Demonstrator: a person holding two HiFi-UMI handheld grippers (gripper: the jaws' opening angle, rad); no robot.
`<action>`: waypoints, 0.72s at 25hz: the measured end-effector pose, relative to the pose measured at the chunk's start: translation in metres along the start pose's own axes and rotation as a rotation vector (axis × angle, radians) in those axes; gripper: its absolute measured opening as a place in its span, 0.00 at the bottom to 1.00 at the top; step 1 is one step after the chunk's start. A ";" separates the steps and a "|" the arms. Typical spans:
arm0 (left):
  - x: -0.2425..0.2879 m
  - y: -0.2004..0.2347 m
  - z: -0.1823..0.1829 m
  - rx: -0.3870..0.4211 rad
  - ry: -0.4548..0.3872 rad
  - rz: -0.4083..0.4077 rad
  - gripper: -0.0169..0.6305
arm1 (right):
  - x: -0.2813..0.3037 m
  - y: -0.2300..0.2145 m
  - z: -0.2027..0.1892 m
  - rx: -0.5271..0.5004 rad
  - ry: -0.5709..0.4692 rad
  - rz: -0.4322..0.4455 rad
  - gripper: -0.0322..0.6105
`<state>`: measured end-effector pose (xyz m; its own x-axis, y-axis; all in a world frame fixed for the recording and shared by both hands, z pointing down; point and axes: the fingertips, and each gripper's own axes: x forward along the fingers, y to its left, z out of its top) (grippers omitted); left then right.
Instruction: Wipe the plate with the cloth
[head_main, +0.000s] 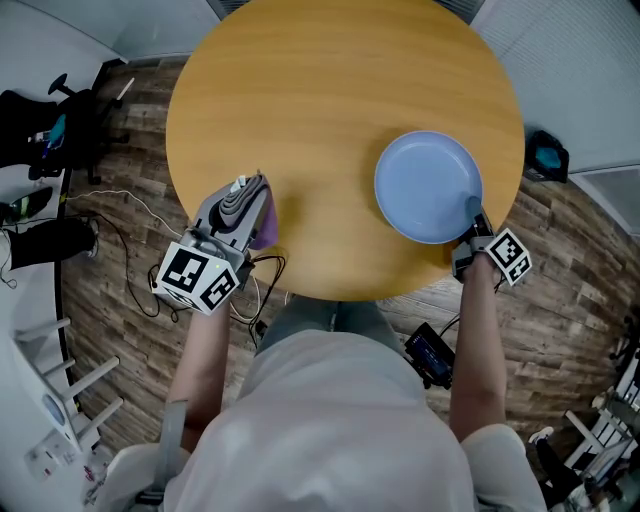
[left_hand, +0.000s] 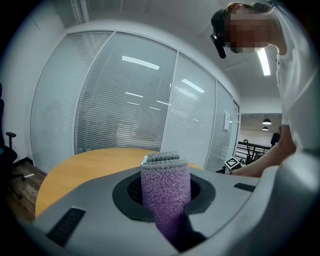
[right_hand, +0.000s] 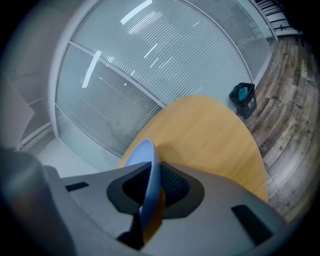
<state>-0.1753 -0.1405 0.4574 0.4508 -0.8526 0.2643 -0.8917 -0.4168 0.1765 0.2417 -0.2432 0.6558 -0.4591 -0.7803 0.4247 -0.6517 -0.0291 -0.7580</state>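
One plate (head_main: 428, 187) in right gripper (head_main: 476, 218)

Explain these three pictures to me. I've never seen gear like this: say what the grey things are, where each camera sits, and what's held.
No robot here: a person holds a two-jaw tool in each hand. The top-down picture comes from a camera on the person's head; the other two come from cameras riding on the tools, looking along their jaws. Below is a round wooden table. The left tool grips a folded purple cloth; the right tool grips a blue plate by its rim.
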 end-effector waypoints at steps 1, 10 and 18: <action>0.001 0.000 0.000 -0.002 0.000 0.000 0.15 | 0.001 -0.001 0.000 -0.005 0.002 -0.008 0.13; 0.003 -0.003 0.002 -0.003 0.001 -0.013 0.15 | 0.001 -0.003 -0.001 -0.018 0.008 -0.078 0.13; -0.001 -0.008 -0.001 -0.015 -0.009 -0.027 0.15 | 0.010 0.000 -0.016 -0.070 0.141 -0.093 0.13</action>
<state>-0.1688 -0.1363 0.4564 0.4744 -0.8439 0.2506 -0.8784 -0.4350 0.1979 0.2276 -0.2411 0.6678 -0.4714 -0.6809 0.5605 -0.7334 -0.0503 -0.6779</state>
